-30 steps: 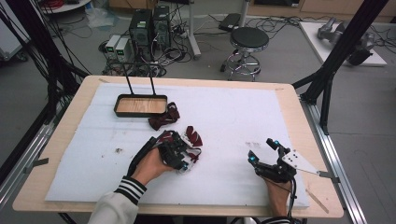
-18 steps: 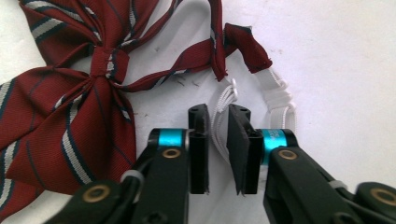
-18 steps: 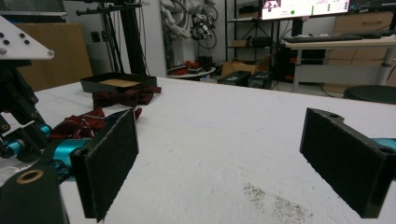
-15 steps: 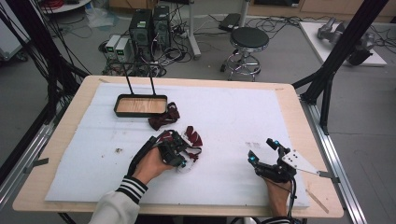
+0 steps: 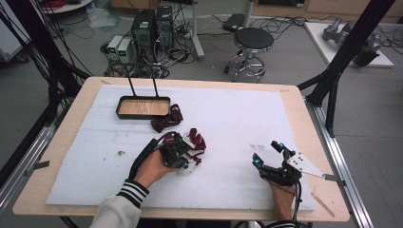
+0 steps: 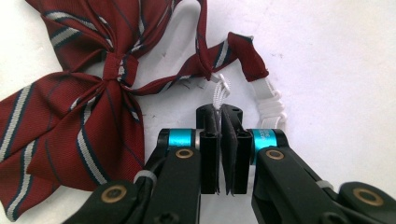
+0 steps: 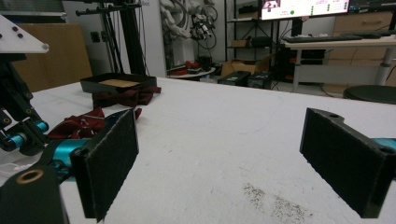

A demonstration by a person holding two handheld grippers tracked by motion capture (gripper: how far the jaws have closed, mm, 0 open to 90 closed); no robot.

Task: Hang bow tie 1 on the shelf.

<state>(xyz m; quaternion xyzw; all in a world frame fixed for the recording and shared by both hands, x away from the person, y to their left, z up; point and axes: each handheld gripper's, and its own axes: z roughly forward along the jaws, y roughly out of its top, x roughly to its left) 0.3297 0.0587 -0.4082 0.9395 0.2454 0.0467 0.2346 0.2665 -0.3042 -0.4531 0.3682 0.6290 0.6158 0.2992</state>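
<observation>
From above we see a wooden bench (image 5: 62,142) covered by a white foam sheet (image 5: 237,123), with our two hand-held tongs working near its front edge. The left tongs (image 6: 219,119) sit left of centre and are pressed together on the thin white elastic strap (image 6: 217,93) of a dark red bow tie with grey and navy stripes (image 6: 70,116); in the left gripper view the strap end disappears between the closed black pads, while the bow itself lies flat on the sheet just to the left of them and a white plastic clasp (image 6: 271,105) rests just to the right. In the high view this bow tie (image 5: 196,141) lies directly beyond the left tongs (image 5: 183,154). A second dark red bow tie (image 5: 167,118) lies farther back, touching the near right corner of a shallow black tray with a wooden base (image 5: 142,107), which stands at the far left of the sheet. The right tongs (image 5: 267,153) rest on the sheet at the near right, well apart from the ties, with their pads (image 7: 109,165) spread wide and nothing between them.
</observation>
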